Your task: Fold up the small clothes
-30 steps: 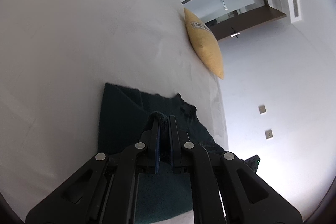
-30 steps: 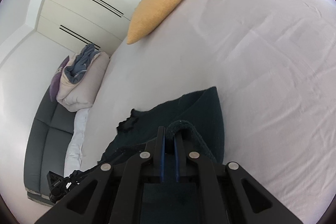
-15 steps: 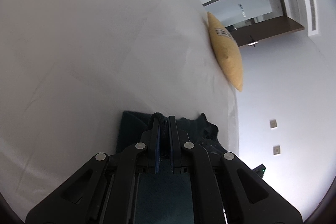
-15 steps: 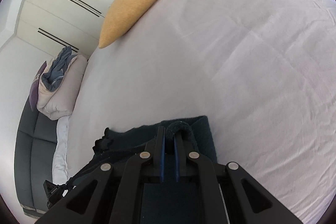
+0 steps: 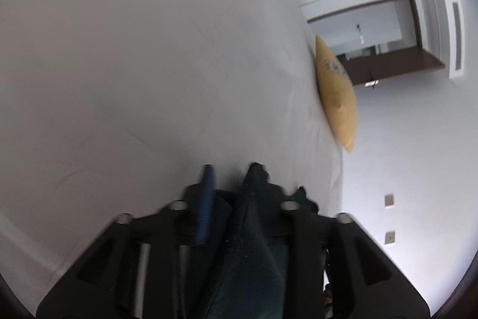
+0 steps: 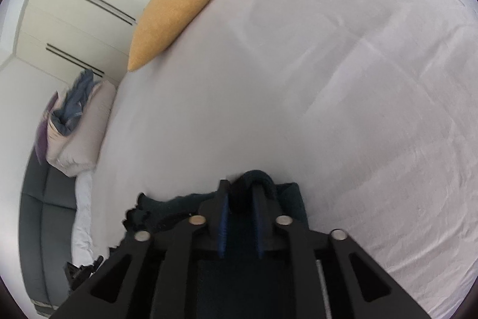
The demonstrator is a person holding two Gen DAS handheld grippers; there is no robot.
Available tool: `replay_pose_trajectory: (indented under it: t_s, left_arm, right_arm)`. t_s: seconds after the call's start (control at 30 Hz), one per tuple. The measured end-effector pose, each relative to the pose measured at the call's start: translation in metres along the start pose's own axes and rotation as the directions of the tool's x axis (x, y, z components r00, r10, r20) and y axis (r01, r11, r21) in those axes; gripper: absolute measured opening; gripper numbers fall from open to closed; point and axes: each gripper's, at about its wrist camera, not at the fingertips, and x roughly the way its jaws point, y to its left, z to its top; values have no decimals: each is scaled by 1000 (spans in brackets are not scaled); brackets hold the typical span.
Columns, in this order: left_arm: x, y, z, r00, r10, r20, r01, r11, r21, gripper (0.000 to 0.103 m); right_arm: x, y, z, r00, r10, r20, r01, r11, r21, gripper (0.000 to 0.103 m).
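Between the fingers of the left gripper [image 5: 230,169], a fold of the dark teal garment [image 5: 254,229] is seen, lying against the right-hand finger while the blue-padded left-hand finger [image 5: 206,199] stands clear of it; the jaws are opening and the cloth is no longer pinched. Ahead of this gripper and to its left, the white bed sheet [image 5: 149,65] is spread wide. Ahead and to the right, a yellow cushion [image 5: 337,97] is propped at the bed's edge, and beyond it a doorway [image 5: 382,41] is visible in the wall. The view is blurred.

To the left of the right gripper [image 6: 240,187], a grey sofa [image 6: 38,214] is seen, with a pile of bedding and blue clothes [image 6: 74,121] stacked on it. Ahead and to the left, the yellow cushion [image 6: 182,8] is laid on the bed sheet [image 6: 328,79], with pale wardrobe doors [image 6: 74,20] behind it. Between the fingers of this gripper, a rolled edge of the garment [image 6: 257,178] is looped over the tips; the jaws are opening, and the pads stand apart from the cloth. The rest of the garment is spread flat on the sheet directly below and to the left of the gripper.
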Motion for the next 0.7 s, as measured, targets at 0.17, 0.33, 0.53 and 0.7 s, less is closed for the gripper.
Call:
replay_pose_trajectory:
  t_s: [0.17, 0.33, 0.53, 0.7]
  left_arm:
    - [-29, -38, -9, 996, -20, 86, 9, 992, 125, 53]
    - [-16, -97, -42, 999, -17, 49, 0, 944, 331, 53]
    - [56, -131, -104, 991, 125, -51, -77, 832, 549, 53]
    - [91, -108, -116, 972, 230, -39, -172, 819, 548, 53]
  right_arm:
    - [-30, 11, -3, 992, -10, 123, 14, 999, -33, 73]
    - [-58, 29, -19, 990, 24, 140, -7, 992, -125, 72]
    - [-78, 44, -83, 985, 151, 83, -130, 968, -216, 66]
    - [-52, 69, -124, 977, 189, -101, -212, 924, -320, 62]
